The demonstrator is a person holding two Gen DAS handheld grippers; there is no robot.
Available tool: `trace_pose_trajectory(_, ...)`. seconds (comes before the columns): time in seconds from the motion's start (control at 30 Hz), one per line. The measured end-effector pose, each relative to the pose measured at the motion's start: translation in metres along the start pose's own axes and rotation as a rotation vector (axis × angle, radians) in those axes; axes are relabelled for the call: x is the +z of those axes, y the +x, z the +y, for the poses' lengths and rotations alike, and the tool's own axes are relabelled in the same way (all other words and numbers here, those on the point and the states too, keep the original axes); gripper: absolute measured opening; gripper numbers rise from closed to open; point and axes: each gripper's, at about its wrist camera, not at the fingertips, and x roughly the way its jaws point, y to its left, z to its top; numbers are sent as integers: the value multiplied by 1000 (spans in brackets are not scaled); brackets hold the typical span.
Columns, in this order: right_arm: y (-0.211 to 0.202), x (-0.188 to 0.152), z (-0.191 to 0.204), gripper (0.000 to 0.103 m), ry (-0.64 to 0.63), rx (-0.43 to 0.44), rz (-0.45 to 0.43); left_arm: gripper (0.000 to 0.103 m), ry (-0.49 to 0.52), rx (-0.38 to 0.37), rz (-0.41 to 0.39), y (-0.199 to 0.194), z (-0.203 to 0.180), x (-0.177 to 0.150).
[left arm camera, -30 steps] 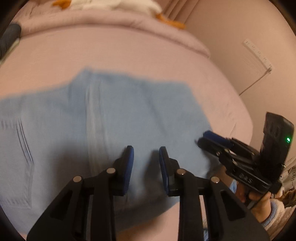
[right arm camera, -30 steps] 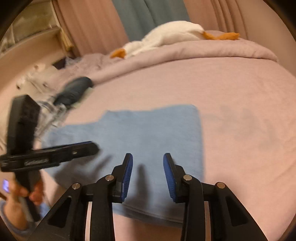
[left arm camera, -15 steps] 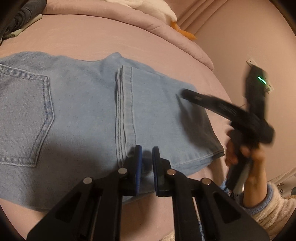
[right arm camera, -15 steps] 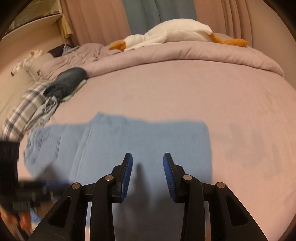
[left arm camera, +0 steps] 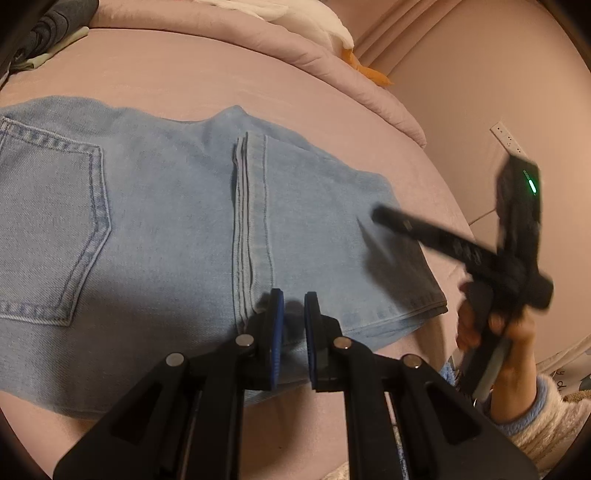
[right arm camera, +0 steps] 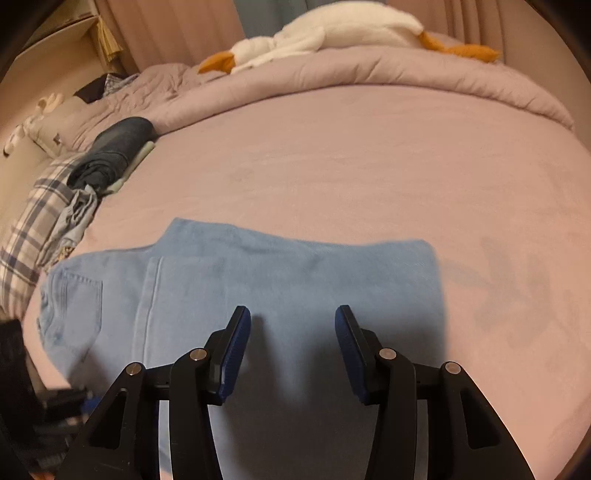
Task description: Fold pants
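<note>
Light blue jeans [left arm camera: 177, 229] lie folded flat on the pink bed, back pocket at the left, leg hems folded over at the middle seam. My left gripper [left arm camera: 293, 306] hovers just above the jeans' near edge beside the hem seam, jaws narrowly apart and empty. My right gripper [right arm camera: 291, 325] is open and empty above the right half of the jeans [right arm camera: 295, 273]. It also shows in the left wrist view [left arm camera: 380, 214], raised over the jeans' right end.
A pink bed sheet [right arm camera: 369, 166] surrounds the jeans. A rolled duvet [right arm camera: 369, 70] with a white goose plush [right arm camera: 332, 29] lies at the back. Dark folded clothes [right arm camera: 114, 151] and plaid fabric [right arm camera: 33, 229] sit at the left. A wall [left arm camera: 480, 74] is at the right.
My left gripper narrowed its jaws and dropped closer to the jeans' near edge. My right gripper lifted and swung over the jeans' right end, staying open.
</note>
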Motion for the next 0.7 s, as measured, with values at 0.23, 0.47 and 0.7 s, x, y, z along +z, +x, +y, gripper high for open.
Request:
trace_pose_trajectory(0.23, -19, -51, 7, 48, -82, -76, -23, 11, 21, 19, -9, -2, -3, -4)
trace_pose_trajectory(0.47, -39, -70, 7, 48, -88, -85, -51, 11, 24, 35, -14, -5, -6, -7)
trace_pose_trajectory(0.7, -43, -78, 4, 48, -55, -87, -29, 11, 19, 26, -22, -7, -5, -9)
